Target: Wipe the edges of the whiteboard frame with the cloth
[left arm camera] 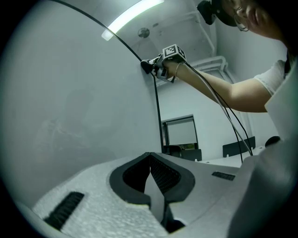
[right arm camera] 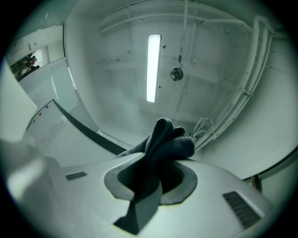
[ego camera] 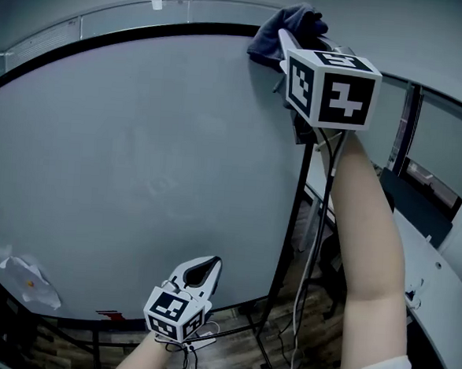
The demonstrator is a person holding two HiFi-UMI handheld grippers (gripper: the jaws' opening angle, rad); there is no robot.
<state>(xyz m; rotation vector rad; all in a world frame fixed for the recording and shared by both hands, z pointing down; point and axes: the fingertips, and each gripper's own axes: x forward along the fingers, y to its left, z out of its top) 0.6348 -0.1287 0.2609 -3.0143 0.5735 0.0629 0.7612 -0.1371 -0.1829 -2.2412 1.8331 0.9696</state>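
The whiteboard [ego camera: 138, 157] fills the head view, edged by a black frame [ego camera: 131, 35]. My right gripper [ego camera: 292, 42] is raised to the board's top right corner, shut on a dark blue cloth [ego camera: 285, 27] pressed against the frame there. In the right gripper view the cloth [right arm camera: 163, 144] bunches out between the jaws, with the frame's black edge [right arm camera: 79, 125] just behind it. My left gripper [ego camera: 205, 269] hangs low near the board's bottom edge, shut with nothing in it. In the left gripper view its jaws meet [left arm camera: 150, 160], and the right gripper [left arm camera: 160, 67] shows far off at the corner.
A crumpled white wrapper [ego camera: 27, 276] lies on the board's lower ledge at left. Black stand legs [ego camera: 296, 216] and cables [ego camera: 324, 210] run down at the board's right side. A desk [ego camera: 437, 281] stands to the right. A ceiling light [right arm camera: 153, 65] glows overhead.
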